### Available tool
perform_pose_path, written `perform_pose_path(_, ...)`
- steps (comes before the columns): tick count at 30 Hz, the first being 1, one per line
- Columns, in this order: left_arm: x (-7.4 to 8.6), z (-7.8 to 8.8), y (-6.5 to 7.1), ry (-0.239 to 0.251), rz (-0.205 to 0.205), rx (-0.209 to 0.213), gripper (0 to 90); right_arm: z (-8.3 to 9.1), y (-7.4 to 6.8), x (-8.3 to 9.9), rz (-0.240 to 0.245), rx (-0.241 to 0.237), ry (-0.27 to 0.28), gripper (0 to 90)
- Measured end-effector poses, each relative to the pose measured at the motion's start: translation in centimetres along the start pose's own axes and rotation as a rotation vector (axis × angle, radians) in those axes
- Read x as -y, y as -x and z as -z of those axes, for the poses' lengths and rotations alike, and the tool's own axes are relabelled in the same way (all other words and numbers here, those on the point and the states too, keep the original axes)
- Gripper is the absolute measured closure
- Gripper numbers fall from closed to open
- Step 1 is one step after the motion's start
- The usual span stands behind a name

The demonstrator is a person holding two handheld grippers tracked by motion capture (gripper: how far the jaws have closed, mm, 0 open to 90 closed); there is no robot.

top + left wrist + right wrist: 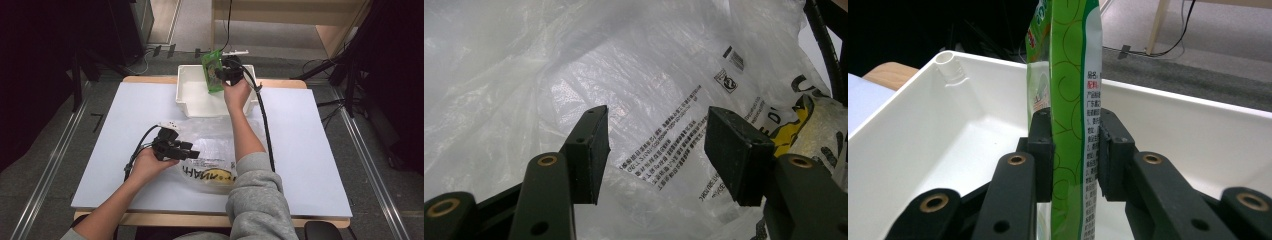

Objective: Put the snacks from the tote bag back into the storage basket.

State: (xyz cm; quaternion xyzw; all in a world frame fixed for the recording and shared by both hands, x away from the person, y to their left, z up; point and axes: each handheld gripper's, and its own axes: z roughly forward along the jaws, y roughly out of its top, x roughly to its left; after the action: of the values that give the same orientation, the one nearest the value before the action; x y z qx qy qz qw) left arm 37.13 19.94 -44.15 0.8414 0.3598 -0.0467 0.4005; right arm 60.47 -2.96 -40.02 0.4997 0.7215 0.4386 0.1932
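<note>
At the top centre of the high view, the right gripper (223,71) is clamping a green pouch (212,71) over the white bin (187,97); next, lowering and releasing. The left gripper (192,153), jaws apart, is hovering at the plastic bag (212,150)

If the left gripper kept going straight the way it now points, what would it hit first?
Most likely the clear plastic bag: the open left gripper faces its printed film directly, though the gap is hard to judge.

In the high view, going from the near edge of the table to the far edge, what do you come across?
Plastic bag with the left gripper at it → white bin → green packet clamped in the right gripper over the bin.
</note>
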Motion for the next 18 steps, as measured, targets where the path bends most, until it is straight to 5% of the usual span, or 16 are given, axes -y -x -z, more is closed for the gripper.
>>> perform_pose_path(18, 0.0, -0.2, 0.1, -0.011, -0.003, -0.005, 44.4, -0.2, 0.9, 1.4, -0.054, -0.051, -0.05, 73.5)
